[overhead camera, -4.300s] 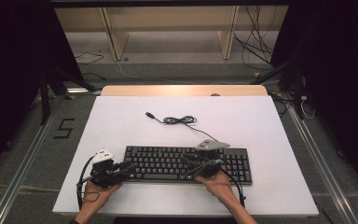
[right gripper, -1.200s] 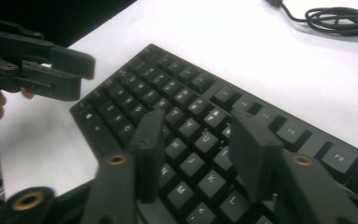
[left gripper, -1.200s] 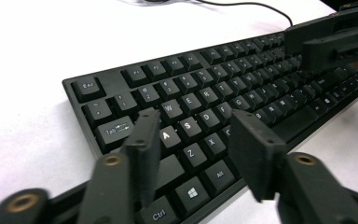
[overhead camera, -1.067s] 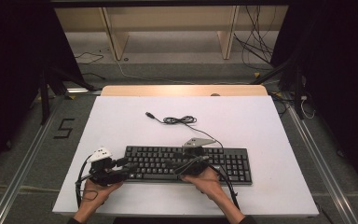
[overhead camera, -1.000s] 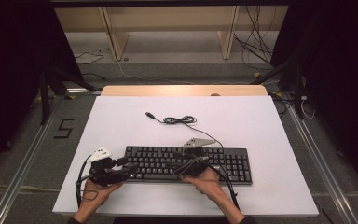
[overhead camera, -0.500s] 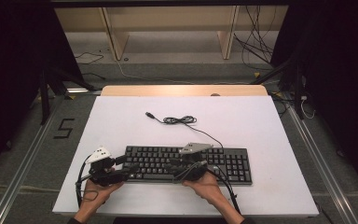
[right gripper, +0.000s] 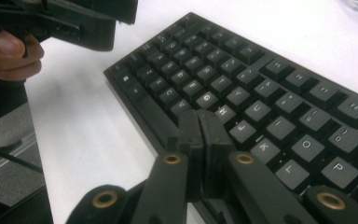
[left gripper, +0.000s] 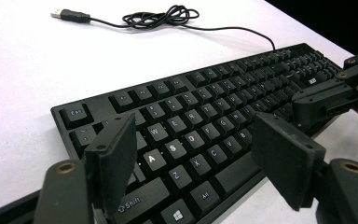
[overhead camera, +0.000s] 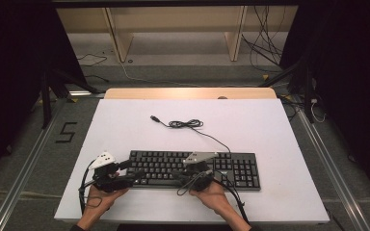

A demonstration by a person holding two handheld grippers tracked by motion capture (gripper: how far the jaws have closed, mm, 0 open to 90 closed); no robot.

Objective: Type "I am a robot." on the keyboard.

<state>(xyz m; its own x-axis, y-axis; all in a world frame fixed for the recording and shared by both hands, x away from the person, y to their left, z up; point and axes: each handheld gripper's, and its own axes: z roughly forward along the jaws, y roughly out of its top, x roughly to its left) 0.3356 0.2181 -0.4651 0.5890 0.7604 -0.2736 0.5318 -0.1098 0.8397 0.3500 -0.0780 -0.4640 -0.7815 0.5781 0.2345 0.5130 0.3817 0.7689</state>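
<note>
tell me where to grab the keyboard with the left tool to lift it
Probably the keyboard's short left end: it lies flat and thin, and the open left tool already hovers near that end. Come in low from the left, one jaw above and one beneath the edge.

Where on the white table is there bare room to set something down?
Free: the table left of the coiled cable, the stretch right of it behind the keyboard, and the strip right of the keyboard. Crowded: the near edge, where the left claw and right claw work the keys.

Cable (overhead camera: 187,123) lies behind keyboard (overhead camera: 231,168), seemingly on table (overhead camera: 270,120).
</note>
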